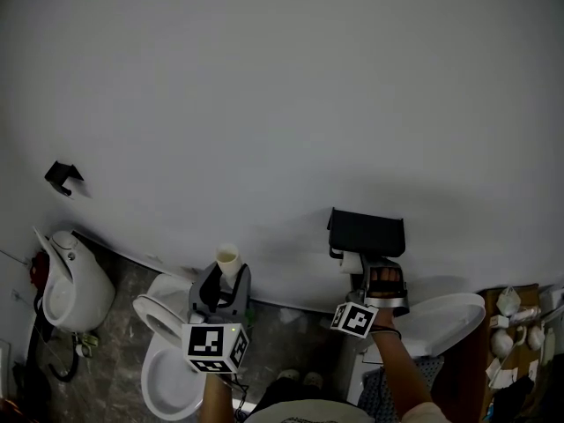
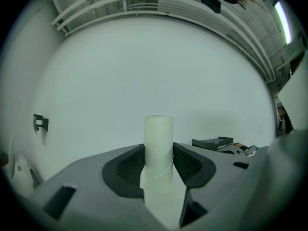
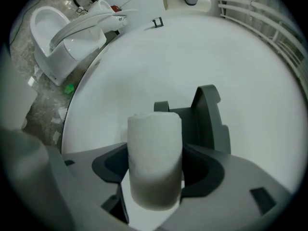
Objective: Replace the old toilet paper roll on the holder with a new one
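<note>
Head view: your left tongs (image 1: 222,282) are clenched on the old core (image 1: 227,259), which stands upright above the toilet (image 1: 167,359). Your right tongs (image 1: 366,270) grasp the new roll (image 1: 352,262) just under the black holder (image 1: 367,232) on the wall (image 1: 264,104). The core is well apart from the holder.

Left gripper view: a slim pale tube sits between both pads, with a loose paper flap low on it. The holder is far right.

Right gripper view: the thick white roll is pinched between the pads, with the holder close behind. You cannot tell whether they touch.
</note>
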`<state>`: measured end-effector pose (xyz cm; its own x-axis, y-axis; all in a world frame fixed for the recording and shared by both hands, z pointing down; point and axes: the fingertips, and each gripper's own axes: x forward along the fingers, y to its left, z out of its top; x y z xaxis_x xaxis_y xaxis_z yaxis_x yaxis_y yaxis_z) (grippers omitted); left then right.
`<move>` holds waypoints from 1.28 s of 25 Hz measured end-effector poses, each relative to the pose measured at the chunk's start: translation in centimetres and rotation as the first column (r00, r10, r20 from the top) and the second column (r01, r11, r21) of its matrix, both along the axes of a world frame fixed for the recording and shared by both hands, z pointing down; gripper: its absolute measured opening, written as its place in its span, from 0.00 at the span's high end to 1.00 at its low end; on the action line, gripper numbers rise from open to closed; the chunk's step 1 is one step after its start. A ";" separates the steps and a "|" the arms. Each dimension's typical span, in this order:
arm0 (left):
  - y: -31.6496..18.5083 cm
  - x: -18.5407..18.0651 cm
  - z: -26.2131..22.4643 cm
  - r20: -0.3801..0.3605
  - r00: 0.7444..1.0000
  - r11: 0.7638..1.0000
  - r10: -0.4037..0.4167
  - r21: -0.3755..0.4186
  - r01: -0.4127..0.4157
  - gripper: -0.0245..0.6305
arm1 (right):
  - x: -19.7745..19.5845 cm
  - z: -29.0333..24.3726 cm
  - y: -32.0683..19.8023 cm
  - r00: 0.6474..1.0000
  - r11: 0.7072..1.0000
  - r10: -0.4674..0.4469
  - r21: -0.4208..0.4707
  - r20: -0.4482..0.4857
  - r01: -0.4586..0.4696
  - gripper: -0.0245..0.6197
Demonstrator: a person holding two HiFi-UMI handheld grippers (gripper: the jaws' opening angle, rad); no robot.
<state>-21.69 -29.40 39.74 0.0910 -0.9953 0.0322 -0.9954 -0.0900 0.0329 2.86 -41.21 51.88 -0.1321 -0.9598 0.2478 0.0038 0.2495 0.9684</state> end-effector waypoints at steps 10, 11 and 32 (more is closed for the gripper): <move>0.4 -0.4 0.0 -0.001 1.000 1.000 -0.004 -0.002 0.004 0.68 | -2.3 -0.8 2.8 0.989 0.995 -0.096 -0.028 0.109 0.100 0.41; 0.2 -0.1 0.0 -0.002 1.000 1.000 0.006 0.000 -0.006 0.68 | -2.3 -0.8 3.3 0.987 0.994 -0.097 -0.028 0.124 0.101 0.41; -4.6 8.0 -2.9 -0.026 0.987 0.987 0.159 0.040 -0.157 0.68 | 11.0 -12.9 6.5 0.134 0.985 0.104 -0.084 0.985 -0.148 0.94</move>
